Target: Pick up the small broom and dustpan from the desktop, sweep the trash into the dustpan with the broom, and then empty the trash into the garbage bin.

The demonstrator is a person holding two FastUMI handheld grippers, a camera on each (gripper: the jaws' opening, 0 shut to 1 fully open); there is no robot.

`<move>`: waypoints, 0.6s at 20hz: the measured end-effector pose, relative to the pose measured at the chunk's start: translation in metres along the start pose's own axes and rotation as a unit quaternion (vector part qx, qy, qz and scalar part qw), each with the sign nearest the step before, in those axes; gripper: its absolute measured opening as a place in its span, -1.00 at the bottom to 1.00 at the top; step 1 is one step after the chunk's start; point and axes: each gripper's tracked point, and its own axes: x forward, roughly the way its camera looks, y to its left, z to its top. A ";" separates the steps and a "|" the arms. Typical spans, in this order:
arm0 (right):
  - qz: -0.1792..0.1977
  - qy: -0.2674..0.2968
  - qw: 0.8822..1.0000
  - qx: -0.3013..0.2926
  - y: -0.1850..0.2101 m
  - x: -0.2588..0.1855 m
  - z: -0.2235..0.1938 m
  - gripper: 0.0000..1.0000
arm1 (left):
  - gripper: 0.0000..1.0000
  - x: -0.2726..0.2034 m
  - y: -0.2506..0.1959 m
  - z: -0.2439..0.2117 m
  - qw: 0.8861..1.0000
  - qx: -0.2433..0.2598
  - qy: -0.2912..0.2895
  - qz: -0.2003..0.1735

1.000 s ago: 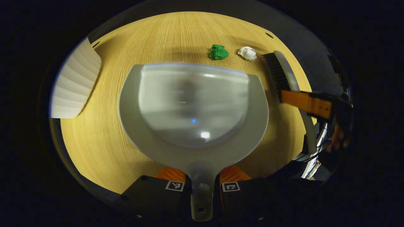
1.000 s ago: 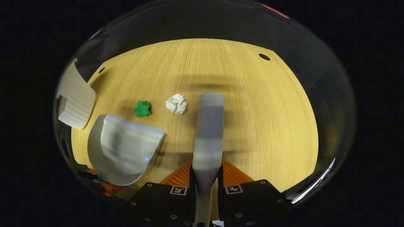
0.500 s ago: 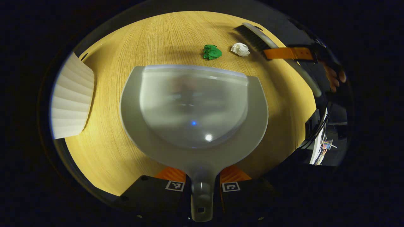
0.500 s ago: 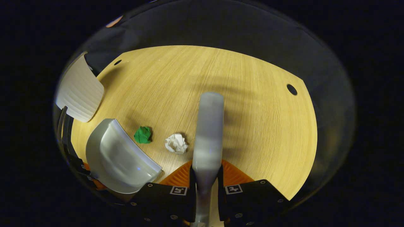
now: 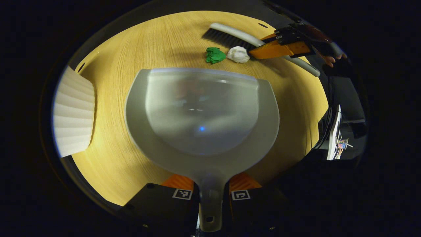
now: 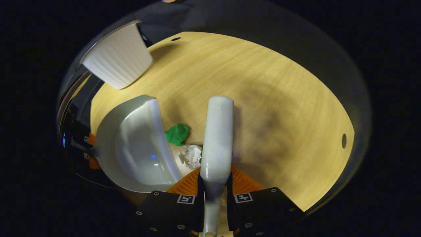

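Observation:
My left gripper is shut on the handle of the grey dustpan, which lies flat on the wooden desktop with its mouth facing away. Just beyond its lip sit a green paper wad and a white paper wad. Behind them stands the broom, bristles down, carried by the other gripper. In the right gripper view, my right gripper is shut on the broom handle; the white wad touches the broom's left side, the green wad lies between broom and dustpan.
A white ribbed bin stands at the desk's left edge, also seen as the ribbed bin at the upper left in the right gripper view. A small cable hole marks the desk's far right. A hand holds the other gripper.
The broom has swung round behind the two wads and come down against them. The wads now sit closer to the dustpan's lip. The dustpan has stayed put.

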 end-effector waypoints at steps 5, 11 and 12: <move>0.104 0.028 0.993 -0.053 0.053 0.005 0.005 -0.43 | -0.42 -0.002 0.004 0.003 1.000 0.013 -0.002 -0.004; 0.108 0.023 0.993 -0.028 0.052 0.003 0.027 -0.42 | -0.42 0.001 -0.006 0.012 0.999 -0.027 -0.030 -0.013; 0.098 0.006 0.995 0.005 0.047 0.002 0.035 -0.43 | -0.42 0.004 -0.009 0.015 0.999 -0.033 -0.039 -0.014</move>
